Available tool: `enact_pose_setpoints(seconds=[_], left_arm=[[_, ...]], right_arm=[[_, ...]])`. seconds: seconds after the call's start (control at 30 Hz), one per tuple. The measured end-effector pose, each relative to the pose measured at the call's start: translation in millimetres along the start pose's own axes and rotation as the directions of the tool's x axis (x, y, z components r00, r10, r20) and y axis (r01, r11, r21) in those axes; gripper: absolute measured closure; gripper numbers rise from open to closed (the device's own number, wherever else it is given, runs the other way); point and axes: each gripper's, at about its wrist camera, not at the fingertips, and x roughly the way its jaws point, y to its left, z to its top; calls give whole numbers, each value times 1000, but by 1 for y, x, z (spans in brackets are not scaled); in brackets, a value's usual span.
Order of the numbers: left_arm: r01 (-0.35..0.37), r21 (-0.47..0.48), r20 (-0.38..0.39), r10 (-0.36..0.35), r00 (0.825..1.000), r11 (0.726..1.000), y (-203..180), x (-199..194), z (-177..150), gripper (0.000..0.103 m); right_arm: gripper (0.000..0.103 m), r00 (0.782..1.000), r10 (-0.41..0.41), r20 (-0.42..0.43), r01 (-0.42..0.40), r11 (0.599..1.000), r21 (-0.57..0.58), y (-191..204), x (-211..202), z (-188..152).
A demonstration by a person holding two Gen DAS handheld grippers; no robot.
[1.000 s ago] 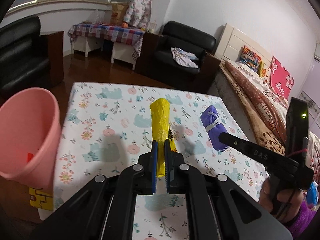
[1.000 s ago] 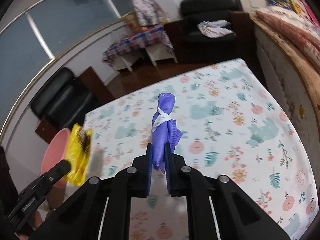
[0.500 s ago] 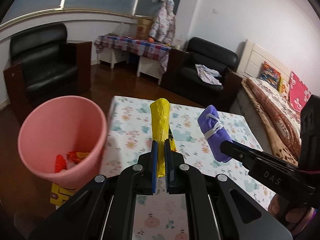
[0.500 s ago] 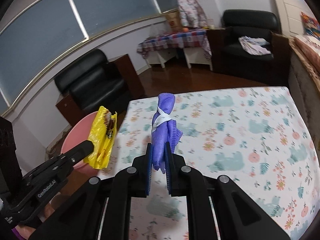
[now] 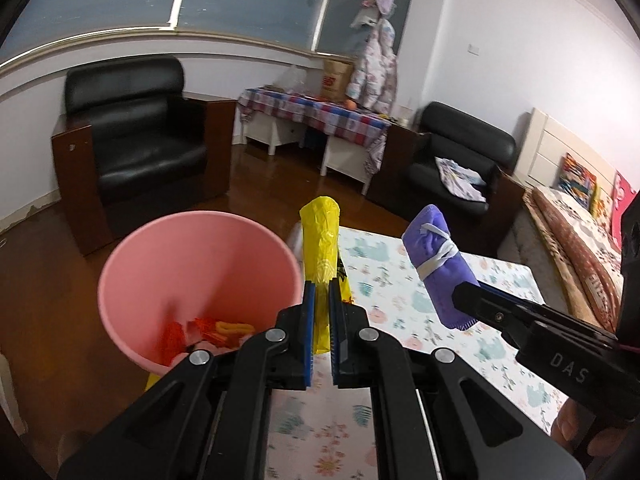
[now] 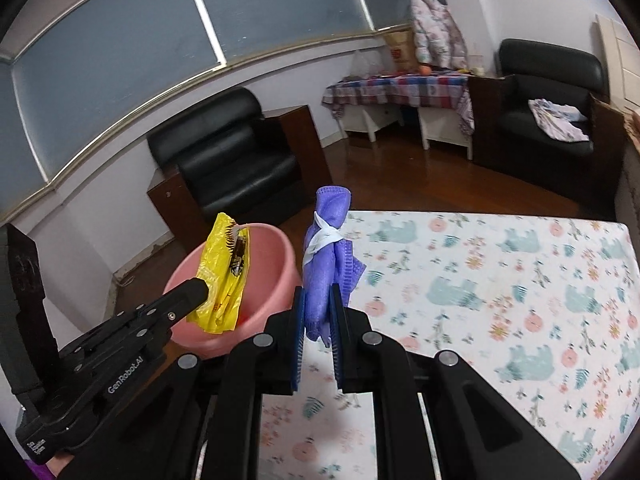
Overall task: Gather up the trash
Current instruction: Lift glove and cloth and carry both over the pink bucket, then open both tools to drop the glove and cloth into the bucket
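Observation:
My left gripper point(image 5: 322, 300) is shut on a yellow plastic wrapper point(image 5: 320, 248) and holds it upright by the right rim of the pink bin point(image 5: 168, 248). In the right wrist view the yellow wrapper point(image 6: 224, 272) hangs over the pink bin point(image 6: 276, 276) mouth. My right gripper point(image 6: 318, 312) is shut on a rolled purple cloth point(image 6: 326, 248) tied with a white band, held above the table's left edge, right of the bin. The purple cloth point(image 5: 438, 264) also shows in the left wrist view. Red and orange scraps point(image 5: 208, 330) lie inside the bin.
The table wears a floral cloth point(image 6: 500, 288). A black armchair point(image 5: 136, 152) stands behind the bin on the wooden floor. A second black armchair point(image 5: 460, 164), a side table with a checked cloth point(image 5: 316, 114) and a bed point(image 5: 580, 232) lie farther off.
Both grippers have swung left from over the table toward the pink bin, each still holding its item. The bin has grown nearer and its inside now shows.

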Motion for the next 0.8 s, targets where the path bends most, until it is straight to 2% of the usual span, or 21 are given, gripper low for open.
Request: enact_pose_setpoints(seconds=[0.5,0.8], left_arm=[[-124,-77,9,125,992,989,66,4,-1,97],[-163,-119,-10,163,987,979,92,7,-9,97]], right_arm=[[92,995,84,-61,-87,995,-49,52,50,17],[92,986,119,-118,-127,990,-57,75,89,19]])
